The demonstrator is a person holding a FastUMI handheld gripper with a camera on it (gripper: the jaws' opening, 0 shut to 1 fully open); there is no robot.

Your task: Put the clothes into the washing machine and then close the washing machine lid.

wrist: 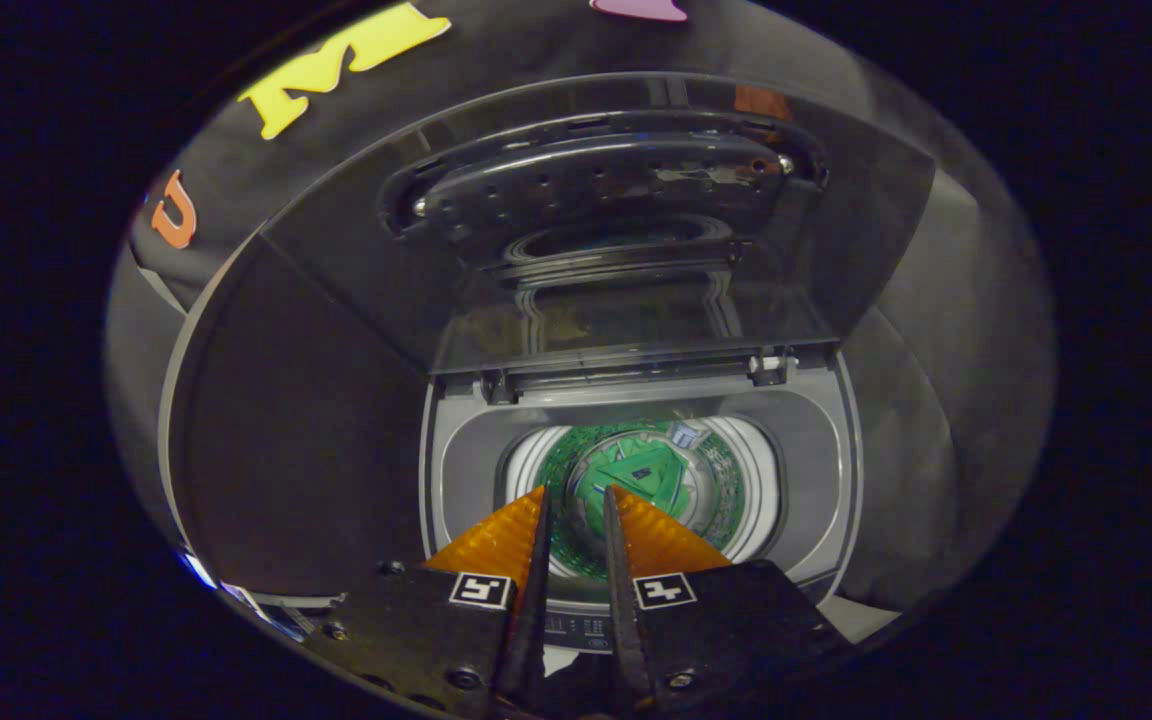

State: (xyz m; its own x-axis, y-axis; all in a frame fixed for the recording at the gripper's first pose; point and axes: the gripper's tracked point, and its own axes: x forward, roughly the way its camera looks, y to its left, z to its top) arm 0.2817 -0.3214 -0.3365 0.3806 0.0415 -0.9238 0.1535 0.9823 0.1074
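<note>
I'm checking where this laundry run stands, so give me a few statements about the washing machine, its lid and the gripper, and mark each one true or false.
1. The lid of the washing machine stands raised. True.
2. The drum holds a green garment. True.
3. The gripper is clamped on the garment. False: its fingers hover above the drum with a narrow gap and nothing between them.
4. The lid is shut over the opening. False: the opening is uncovered, so closing is not yet done.
</note>
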